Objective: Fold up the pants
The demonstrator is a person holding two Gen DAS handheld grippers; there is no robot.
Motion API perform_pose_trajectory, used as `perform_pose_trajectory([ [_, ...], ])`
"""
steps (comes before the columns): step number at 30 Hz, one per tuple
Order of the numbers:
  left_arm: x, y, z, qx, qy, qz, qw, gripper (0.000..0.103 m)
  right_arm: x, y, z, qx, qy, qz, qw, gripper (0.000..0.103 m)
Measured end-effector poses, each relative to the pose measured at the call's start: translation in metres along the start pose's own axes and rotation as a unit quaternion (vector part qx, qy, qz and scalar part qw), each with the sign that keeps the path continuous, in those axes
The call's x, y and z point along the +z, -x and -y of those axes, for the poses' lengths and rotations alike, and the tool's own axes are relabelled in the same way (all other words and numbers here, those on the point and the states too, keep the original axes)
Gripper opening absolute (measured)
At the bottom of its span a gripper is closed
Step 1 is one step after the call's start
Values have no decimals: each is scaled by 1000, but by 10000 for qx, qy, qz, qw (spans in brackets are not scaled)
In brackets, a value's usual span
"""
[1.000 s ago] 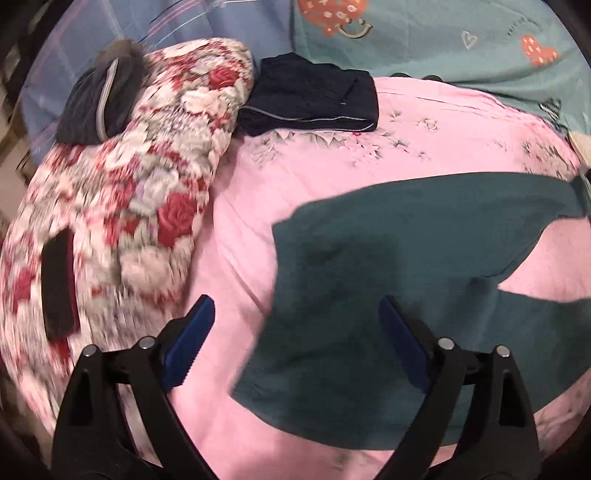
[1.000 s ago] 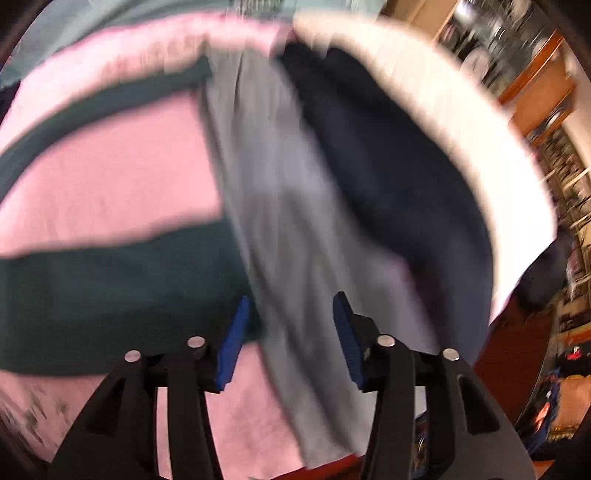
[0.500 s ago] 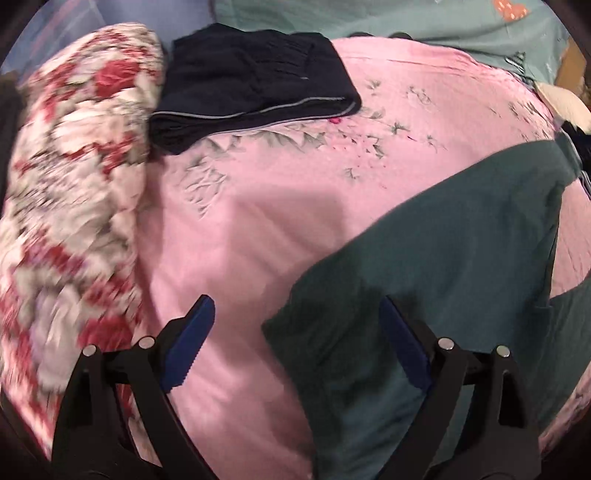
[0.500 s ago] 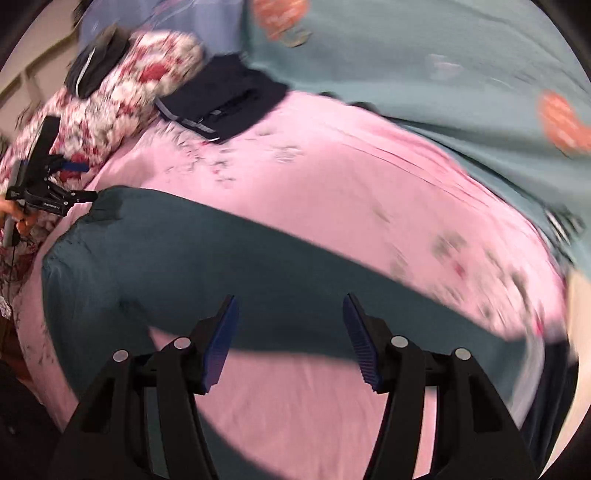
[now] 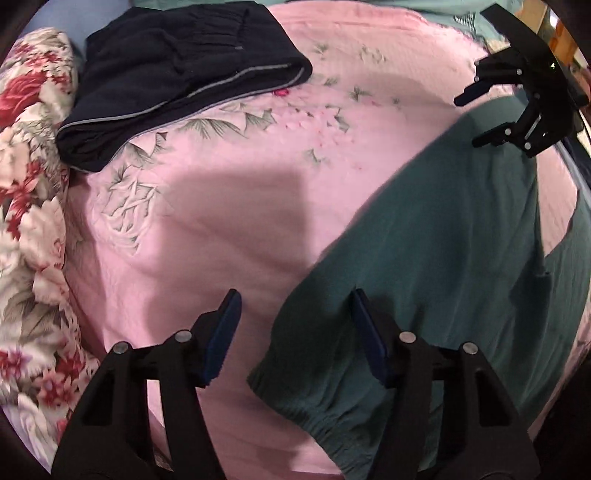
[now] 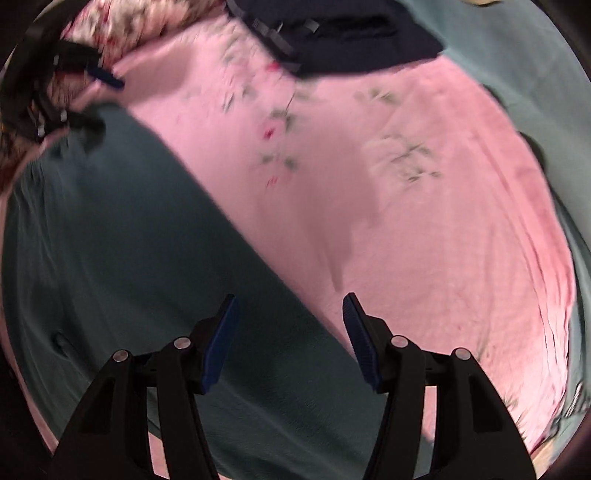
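Observation:
Dark teal pants (image 5: 443, 258) lie spread flat on a pink bedspread (image 5: 229, 192), with the elastic waistband (image 5: 295, 406) near me in the left wrist view. My left gripper (image 5: 295, 336) is open and empty, hovering over the waistband's upper corner. My right gripper (image 6: 288, 339) is open and empty over the upper edge of a teal pant leg (image 6: 129, 258). The right gripper also shows in the left wrist view (image 5: 480, 118), open at the far end of the leg. The left gripper shows at the far left of the right wrist view (image 6: 96, 99).
Folded navy pants (image 5: 177, 74) lie at the far side of the bedspread, also in the right wrist view (image 6: 351, 33). A floral quilt roll (image 5: 29, 221) lies along the left. A light teal sheet (image 6: 517, 55) borders the pink bedspread.
My left gripper has moved closer to the waistband corner. My right gripper has swung from the pile at the bed's edge to the pant leg's upper edge. Both stayed open.

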State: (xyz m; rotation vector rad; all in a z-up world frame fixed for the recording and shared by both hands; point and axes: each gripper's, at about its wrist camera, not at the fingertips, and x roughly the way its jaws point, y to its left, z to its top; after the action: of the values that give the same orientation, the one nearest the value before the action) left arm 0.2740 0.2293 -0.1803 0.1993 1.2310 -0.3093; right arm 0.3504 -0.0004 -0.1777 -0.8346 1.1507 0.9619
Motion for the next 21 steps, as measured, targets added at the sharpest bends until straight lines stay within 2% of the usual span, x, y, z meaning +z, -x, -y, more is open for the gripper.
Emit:
perform_pose_trajectory([
  [1, 1, -4, 0, -43, -38, -47, 10000, 58, 0, 0, 1, 87, 12, 14, 10000, 57],
  [3, 5, -5, -1, -77, -45, -1, 10000, 47, 0, 1, 2, 319, -56, -22, 9995, 39],
  [4, 6, -4, -1, -146, -72, 36, 9999, 30, 0, 3, 1, 356, -42, -46, 9993, 19],
  [5, 8, -3, -1, -320, -116, 25, 9994, 14, -1, 4, -1, 321, -5, -78, 9995, 7],
  [6, 9, -3, 0, -419, -141, -5, 9990, 10, -1, 6, -2, 308, 31, -105, 9995, 3],
  [8, 11, -1, 4, -385, -305, -1, 9988, 6, -4, 13, -2, 347, -1, -83, 9994, 2],
  [10, 12, 1, 8, -313, -373, 42, 9988, 5, -7, 25, -1, 349, -73, 38, 9994, 2],
  [14, 12, 17, 0, -179, -264, 277, 9991, 5, -15, 53, -4, 272, -108, 241, 9993, 2],
  [17, 14, 35, 1, -94, -251, 476, 9985, 5, -21, 75, -10, 206, -87, 398, 9990, 2],
  [21, 7, 68, 15, 109, -468, 747, 9961, 5, -33, 109, -30, 116, 8, 613, 9981, 2],
])
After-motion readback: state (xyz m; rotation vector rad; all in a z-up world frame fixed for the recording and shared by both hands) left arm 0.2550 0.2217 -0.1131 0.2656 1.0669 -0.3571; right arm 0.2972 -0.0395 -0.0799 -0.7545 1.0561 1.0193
